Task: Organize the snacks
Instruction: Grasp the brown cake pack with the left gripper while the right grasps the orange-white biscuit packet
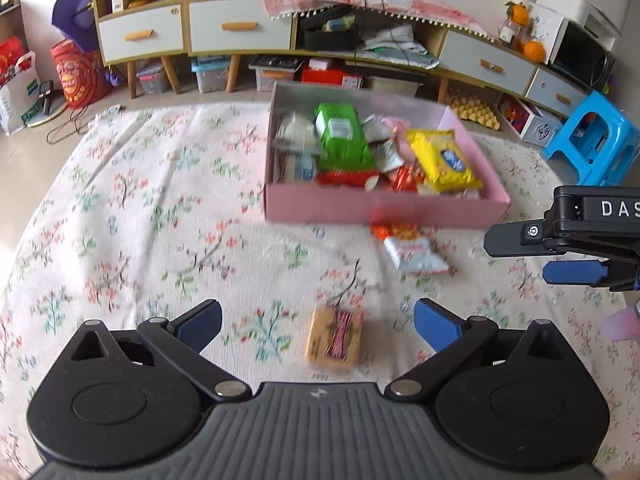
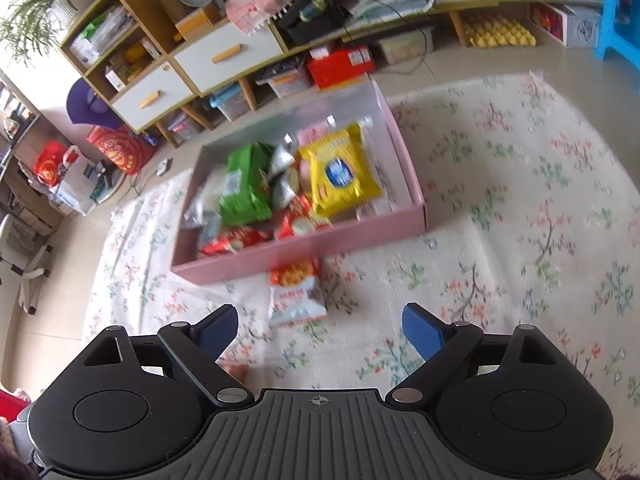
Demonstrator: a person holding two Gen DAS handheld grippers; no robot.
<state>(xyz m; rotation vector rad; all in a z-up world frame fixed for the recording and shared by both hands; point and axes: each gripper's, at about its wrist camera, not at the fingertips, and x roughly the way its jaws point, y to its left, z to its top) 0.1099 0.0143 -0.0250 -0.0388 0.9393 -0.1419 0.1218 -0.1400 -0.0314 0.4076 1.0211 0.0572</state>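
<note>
A pink box (image 1: 380, 204) on the floral cloth holds several snack packs, among them a green pack (image 1: 342, 136) and a yellow pack (image 1: 444, 160). It also shows in the right wrist view (image 2: 304, 248). An orange and white snack bag (image 1: 412, 248) lies on the cloth just in front of the box, also in the right wrist view (image 2: 296, 292). A tan biscuit pack (image 1: 335, 338) lies between the open fingers of my left gripper (image 1: 318, 326). My right gripper (image 2: 320, 332) is open and empty, just short of the orange and white bag. It shows from the side in the left wrist view (image 1: 520, 252).
The floral cloth (image 1: 140, 220) covers the floor around the box. A long low cabinet with drawers (image 1: 240, 32) runs behind, with storage boxes under it. A blue plastic stool (image 1: 596, 140) stands at the right. Red bags (image 1: 80, 76) stand at the left.
</note>
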